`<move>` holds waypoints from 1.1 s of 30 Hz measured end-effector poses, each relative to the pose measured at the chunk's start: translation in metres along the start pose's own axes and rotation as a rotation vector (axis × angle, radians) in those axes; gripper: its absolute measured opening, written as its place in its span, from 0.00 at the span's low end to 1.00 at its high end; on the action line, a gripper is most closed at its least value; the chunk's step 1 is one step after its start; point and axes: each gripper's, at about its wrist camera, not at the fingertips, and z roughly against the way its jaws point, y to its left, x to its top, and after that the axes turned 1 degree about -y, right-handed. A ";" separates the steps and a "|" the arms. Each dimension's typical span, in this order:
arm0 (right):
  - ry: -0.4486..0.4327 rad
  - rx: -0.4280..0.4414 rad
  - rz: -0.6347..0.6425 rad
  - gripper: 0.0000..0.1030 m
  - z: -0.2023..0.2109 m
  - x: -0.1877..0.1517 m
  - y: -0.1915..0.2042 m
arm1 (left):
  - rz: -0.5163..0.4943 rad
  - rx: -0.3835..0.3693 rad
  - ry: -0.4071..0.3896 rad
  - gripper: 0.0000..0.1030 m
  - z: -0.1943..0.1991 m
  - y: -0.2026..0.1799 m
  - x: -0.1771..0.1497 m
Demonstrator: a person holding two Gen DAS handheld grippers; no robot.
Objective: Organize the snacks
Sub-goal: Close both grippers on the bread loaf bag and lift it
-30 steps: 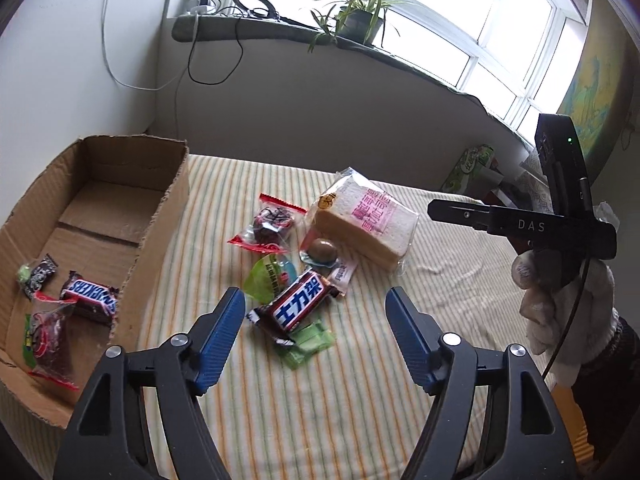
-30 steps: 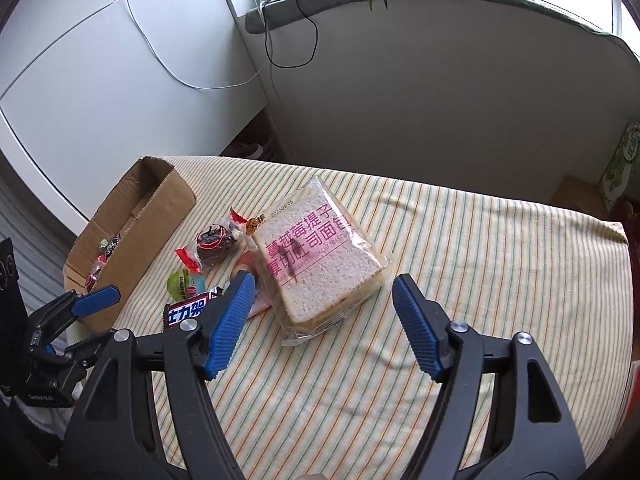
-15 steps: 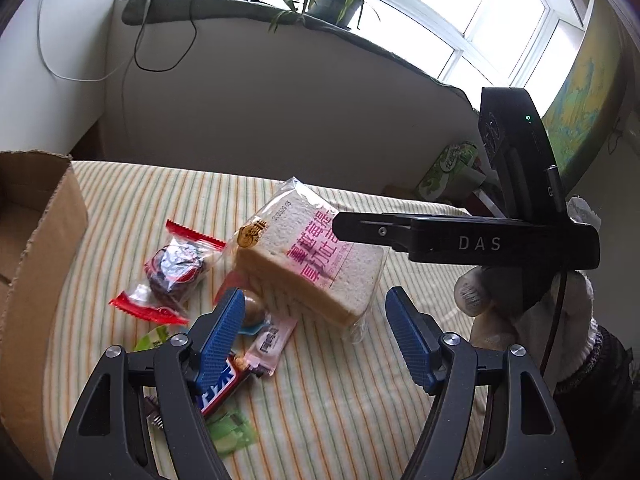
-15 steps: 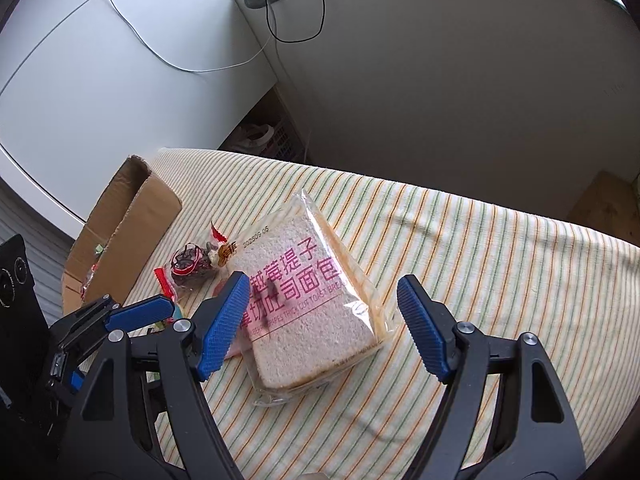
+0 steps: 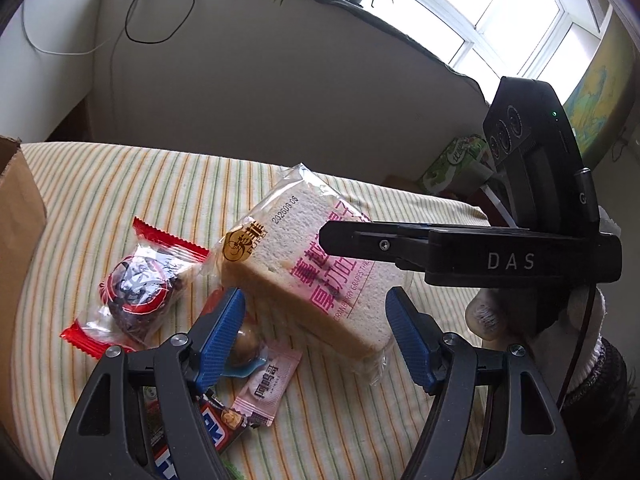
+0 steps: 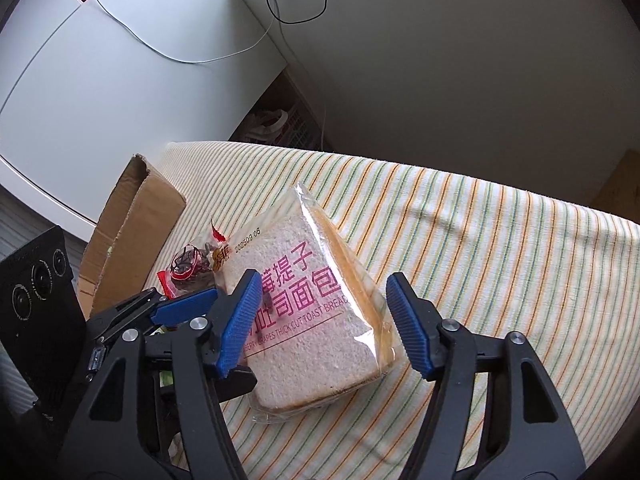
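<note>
A clear bag of sliced toast bread (image 5: 304, 264) with pink print lies on the striped tablecloth (image 5: 120, 184); it also shows in the right wrist view (image 6: 312, 316). My left gripper (image 5: 316, 336) is open, its jaws straddling the bread's near end. My right gripper (image 6: 326, 320) is open just above the bread, jaws on either side of it; it reaches in from the right in the left wrist view (image 5: 360, 240). A red-edged dark cake packet (image 5: 140, 284), a round chocolate ball (image 5: 244, 346), a pink sachet (image 5: 268, 384) and a Snickers bar (image 5: 204, 432) lie left of the bread.
The cardboard box (image 6: 128, 236) stands at the table's left edge, its corner also in the left wrist view (image 5: 16, 216). A wall with dangling cables rises behind the table. A green carton (image 5: 456, 164) sits beyond the far right corner.
Both grippers have moved in toward the bread bag, which now lies between each pair of jaws. The box has slid out of the left view to the left.
</note>
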 end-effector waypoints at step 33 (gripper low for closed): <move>-0.033 -0.019 -0.017 0.44 0.059 -0.040 0.068 | -0.100 -0.041 -0.079 0.66 0.067 -0.028 -0.015</move>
